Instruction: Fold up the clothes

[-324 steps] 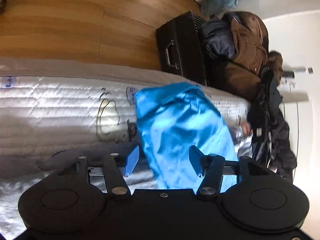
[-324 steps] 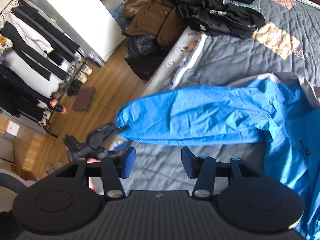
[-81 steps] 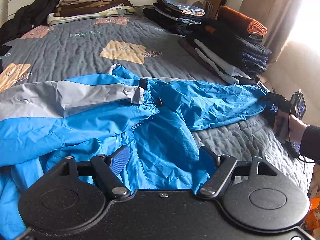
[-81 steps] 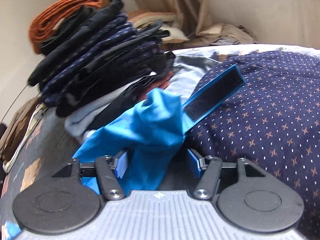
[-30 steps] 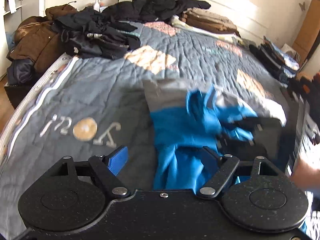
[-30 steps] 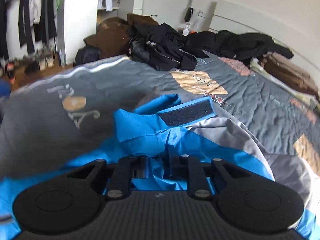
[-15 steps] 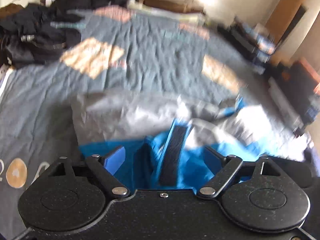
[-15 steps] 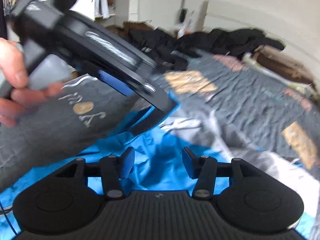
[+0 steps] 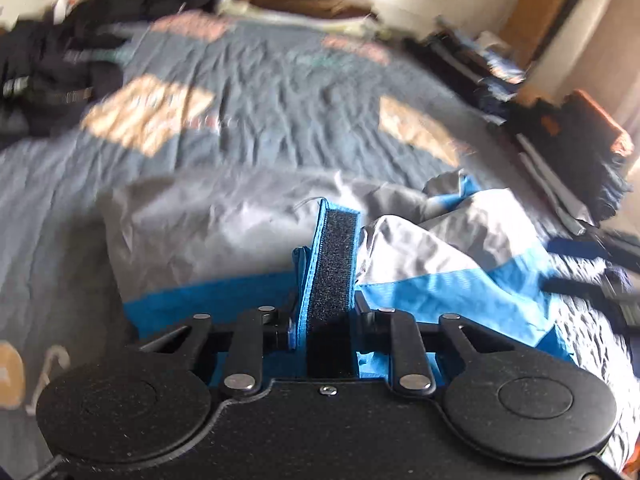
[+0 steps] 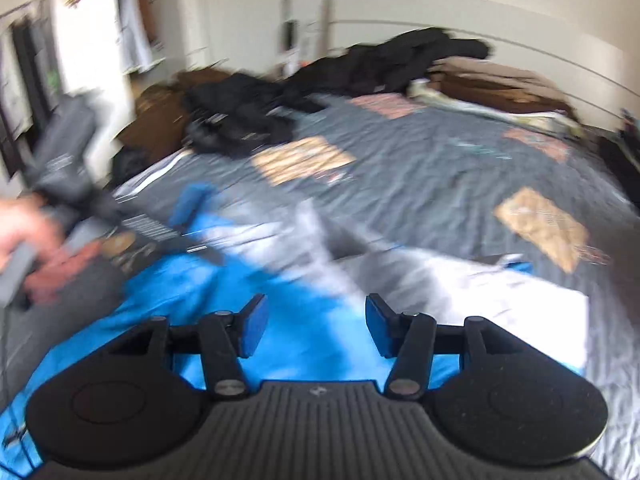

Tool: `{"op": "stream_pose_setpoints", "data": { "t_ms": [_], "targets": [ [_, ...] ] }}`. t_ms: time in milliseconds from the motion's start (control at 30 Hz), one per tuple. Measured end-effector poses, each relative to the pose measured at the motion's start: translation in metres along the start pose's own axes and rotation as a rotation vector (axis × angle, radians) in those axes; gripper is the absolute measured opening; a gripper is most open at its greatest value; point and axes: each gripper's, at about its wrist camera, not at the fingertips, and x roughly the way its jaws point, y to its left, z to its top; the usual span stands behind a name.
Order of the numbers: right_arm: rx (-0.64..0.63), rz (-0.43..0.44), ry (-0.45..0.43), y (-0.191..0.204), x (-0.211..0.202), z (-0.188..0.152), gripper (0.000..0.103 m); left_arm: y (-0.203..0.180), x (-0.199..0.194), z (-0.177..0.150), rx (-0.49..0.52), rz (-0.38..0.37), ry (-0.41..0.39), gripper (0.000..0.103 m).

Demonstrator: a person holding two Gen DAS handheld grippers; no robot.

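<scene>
A blue and grey jacket point(image 9: 224, 224) lies crumpled on the grey quilted bed point(image 9: 280, 92). Its blue cuff with a black velcro strap point(image 9: 334, 264) stands up between the jaws of my left gripper point(image 9: 324, 316), which are closing and press on it from both sides. My right gripper point(image 10: 312, 330) hovers over the blue part of the jacket point(image 10: 200, 292); its jaws are opening and nothing is between them. In the right wrist view a hand point(image 10: 24, 232) holds the blurred left gripper point(image 10: 198, 228) at the left, over the jacket's edge.
A heap of black clothes point(image 10: 256, 120) lies at the bed's far left corner. Brown folded garments point(image 10: 488, 76) sit by the headboard. Stacks of folded dark clothes point(image 9: 560, 128) line the right side of the bed. A wardrobe and hanging clothes stand far left.
The right gripper let go of the velcro cuff, opened and drew away. The left gripper came in over the cuff and closed on it.
</scene>
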Motion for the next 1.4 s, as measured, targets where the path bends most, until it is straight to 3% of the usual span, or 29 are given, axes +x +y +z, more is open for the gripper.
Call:
{"op": "stream_pose_setpoints", "data": {
  "t_ms": [100,200,267,300,400,467,533,633,667,800,867,967,1000,1100,1133,1233,1400],
  "targets": [
    [0.059,-0.06,0.009,-0.034,0.012,0.004,0.055,0.009,-0.02,0.016,0.011,-0.008,-0.109,0.021],
    [0.078,-0.104,0.016,-0.058,0.023,0.004,0.055,0.009,-0.03,0.035,0.11,0.005,-0.184,0.021],
    [0.081,-0.119,0.039,-0.067,0.038,-0.002,0.056,0.013,-0.016,0.042,0.136,0.024,-0.135,0.023],
    [0.083,-0.129,0.059,-0.071,0.047,-0.006,0.056,0.018,-0.001,0.042,0.121,0.034,-0.081,0.024],
    [0.091,-0.134,0.131,-0.079,0.075,-0.022,0.056,0.046,0.037,0.029,-0.007,0.071,0.08,0.046],
    [0.081,-0.134,0.162,-0.08,0.089,-0.033,0.057,0.06,0.029,0.024,-0.087,0.059,0.064,0.061],
    [0.065,-0.133,0.159,-0.077,0.093,-0.038,0.061,0.066,0.005,0.021,-0.145,0.077,0.026,0.068],
    [0.06,-0.114,0.151,-0.075,0.089,-0.036,0.063,0.064,-0.043,0.018,-0.21,0.144,-0.049,0.07],
    [0.064,-0.109,0.146,-0.076,0.087,-0.035,0.063,0.06,-0.056,0.02,-0.214,0.136,-0.071,0.07],
    [0.078,-0.092,0.133,-0.077,0.082,-0.034,0.063,0.018,-0.06,0.029,-0.219,-0.129,-0.104,0.07],
    [0.071,-0.09,0.133,-0.076,0.083,-0.034,0.063,-0.002,-0.03,0.039,-0.223,-0.299,-0.066,0.07],
    [0.071,-0.092,0.13,-0.075,0.084,-0.035,0.063,-0.018,0.039,0.048,-0.273,-0.417,0.032,0.07],
    [0.071,-0.092,0.129,-0.075,0.084,-0.035,0.063,-0.017,0.059,0.05,-0.282,-0.421,0.059,0.07],
    [0.066,-0.091,0.131,-0.076,0.085,-0.035,0.063,-0.009,0.109,0.051,-0.269,-0.335,0.118,0.069],
    [0.065,-0.089,0.131,-0.077,0.086,-0.036,0.064,-0.002,0.117,0.051,-0.273,-0.301,0.119,0.062],
    [0.066,-0.08,0.126,-0.083,0.086,-0.037,0.064,0.033,0.114,0.05,-0.32,-0.218,0.067,0.038],
    [0.097,-0.073,0.117,-0.104,0.082,-0.044,0.063,0.052,0.098,0.04,-0.244,-0.14,0.065,0.026]
  ]
}}
